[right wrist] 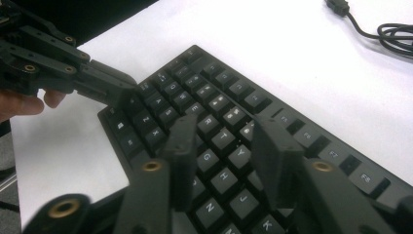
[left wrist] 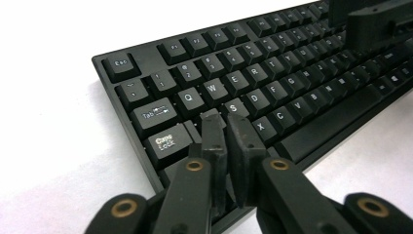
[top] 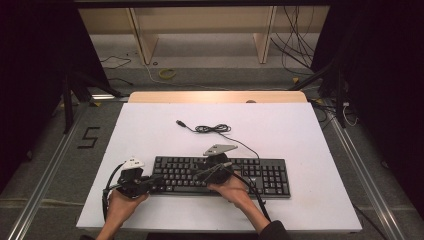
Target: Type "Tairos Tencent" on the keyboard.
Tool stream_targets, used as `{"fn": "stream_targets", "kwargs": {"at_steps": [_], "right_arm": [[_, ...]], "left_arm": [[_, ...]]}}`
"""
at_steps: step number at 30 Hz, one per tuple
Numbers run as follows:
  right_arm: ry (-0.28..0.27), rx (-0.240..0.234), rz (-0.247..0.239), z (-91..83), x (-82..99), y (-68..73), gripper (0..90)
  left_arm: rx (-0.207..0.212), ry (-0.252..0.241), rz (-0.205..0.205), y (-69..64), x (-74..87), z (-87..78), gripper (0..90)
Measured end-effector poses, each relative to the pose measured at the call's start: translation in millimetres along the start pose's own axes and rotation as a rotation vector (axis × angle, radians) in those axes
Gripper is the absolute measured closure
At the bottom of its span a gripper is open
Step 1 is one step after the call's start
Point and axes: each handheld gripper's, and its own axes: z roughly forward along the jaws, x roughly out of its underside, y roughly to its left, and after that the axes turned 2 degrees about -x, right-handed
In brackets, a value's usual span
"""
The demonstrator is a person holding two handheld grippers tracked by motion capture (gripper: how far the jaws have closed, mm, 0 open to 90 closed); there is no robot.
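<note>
A black keyboard point(top: 250, 175) lies across the near middle of the white table point(top: 280, 130). My left gripper point(top: 152, 181) is at the keyboard's left end. In the left gripper view, the left gripper point(left wrist: 227, 121) is shut with nothing held, its tips over the key between Caps Lock and S on the keyboard point(left wrist: 292, 92). My right gripper point(top: 206, 173) hovers over the keyboard's middle. In the right gripper view, the right gripper point(right wrist: 226, 130) stands open above the T, G and Y keys of the keyboard point(right wrist: 219, 105). The left gripper point(right wrist: 114, 90) shows there at upper left.
The keyboard's cable point(top: 214, 129) lies coiled behind it, its USB plug point(top: 180, 122) loose on the table. A wooden strip point(top: 215, 96) edges the table's back. Loose cables point(top: 295, 45) and a yellow ring point(top: 167, 73) lie on the floor beyond.
</note>
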Motion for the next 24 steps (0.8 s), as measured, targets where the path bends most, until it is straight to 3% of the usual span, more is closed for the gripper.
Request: {"fn": "stream_targets", "kwargs": {"at_steps": [15, 24], "right_arm": [[0.048, 0.013, -0.012, 23.9, -7.6, 1.4, 89.9], [0.087, 0.028, -0.012, 37.0, -8.2, 0.7, 90.0]], "left_arm": [[-0.005, 0.033, 0.017, 1.3, 0.3, 2.8, 89.3], [-0.005, 0.04, 0.012, 1.8, 0.5, 3.4, 89.4]]}}
